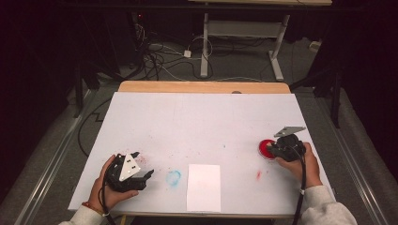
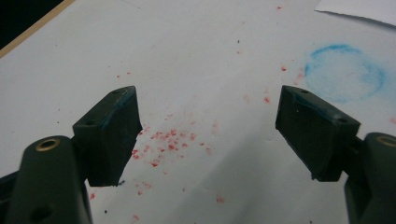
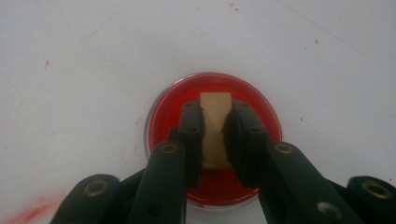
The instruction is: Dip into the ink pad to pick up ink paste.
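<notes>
A round dish of red paint (image 3: 215, 137) sits on the white table sheet at the right; the same red dish (image 1: 266, 148) lies just left of my right hand. My right gripper (image 3: 215, 122) is shut on a small tan block (image 3: 215, 128), likely a stamp, held down over the red paint. My right gripper (image 1: 281, 149) hangs over the dish's edge. My left gripper (image 1: 141, 171) rests at the near left, open with nothing between its jaws; its gap (image 2: 208, 128) frames red paint specks (image 2: 168, 142). A white paper sheet (image 1: 203, 187) lies at the near middle.
A blue ring print (image 1: 173, 177) marks the sheet left of the paper, also the blue ring (image 2: 345, 72). A red smear (image 1: 258, 175) lies right of the paper. The wooden table edge (image 1: 202, 86) runs along the far side. Cables and a desk frame stand on the floor beyond.
</notes>
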`<action>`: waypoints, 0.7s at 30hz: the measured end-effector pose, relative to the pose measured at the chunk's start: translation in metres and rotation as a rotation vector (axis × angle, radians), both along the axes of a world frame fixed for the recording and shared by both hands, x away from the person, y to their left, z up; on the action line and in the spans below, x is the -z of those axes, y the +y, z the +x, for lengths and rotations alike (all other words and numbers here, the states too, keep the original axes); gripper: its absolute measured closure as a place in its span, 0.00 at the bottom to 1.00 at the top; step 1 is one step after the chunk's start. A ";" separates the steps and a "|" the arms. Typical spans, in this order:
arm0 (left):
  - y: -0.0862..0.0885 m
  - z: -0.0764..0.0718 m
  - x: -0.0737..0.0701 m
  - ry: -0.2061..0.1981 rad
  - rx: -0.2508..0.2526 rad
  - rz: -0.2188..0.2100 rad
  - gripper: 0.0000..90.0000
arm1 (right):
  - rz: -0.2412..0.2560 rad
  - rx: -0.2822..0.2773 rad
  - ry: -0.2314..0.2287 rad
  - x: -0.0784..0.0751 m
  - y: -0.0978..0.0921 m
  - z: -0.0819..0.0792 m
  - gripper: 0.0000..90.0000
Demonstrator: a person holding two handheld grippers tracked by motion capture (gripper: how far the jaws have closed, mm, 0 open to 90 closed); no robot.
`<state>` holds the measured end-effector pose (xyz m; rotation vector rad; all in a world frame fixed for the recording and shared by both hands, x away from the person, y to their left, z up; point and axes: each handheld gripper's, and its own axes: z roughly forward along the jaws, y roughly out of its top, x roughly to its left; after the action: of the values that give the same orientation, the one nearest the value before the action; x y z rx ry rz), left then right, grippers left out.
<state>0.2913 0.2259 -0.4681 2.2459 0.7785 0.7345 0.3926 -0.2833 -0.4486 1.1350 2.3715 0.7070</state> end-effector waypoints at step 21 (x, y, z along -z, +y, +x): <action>-0.001 0.000 0.001 0.006 0.003 0.003 0.24 | 0.016 0.006 -0.010 0.002 -0.002 -0.001 0.85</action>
<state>0.2917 0.2251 -0.4687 2.2526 0.7769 0.7278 0.3911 -0.2848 -0.4503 1.1417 2.3571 0.7298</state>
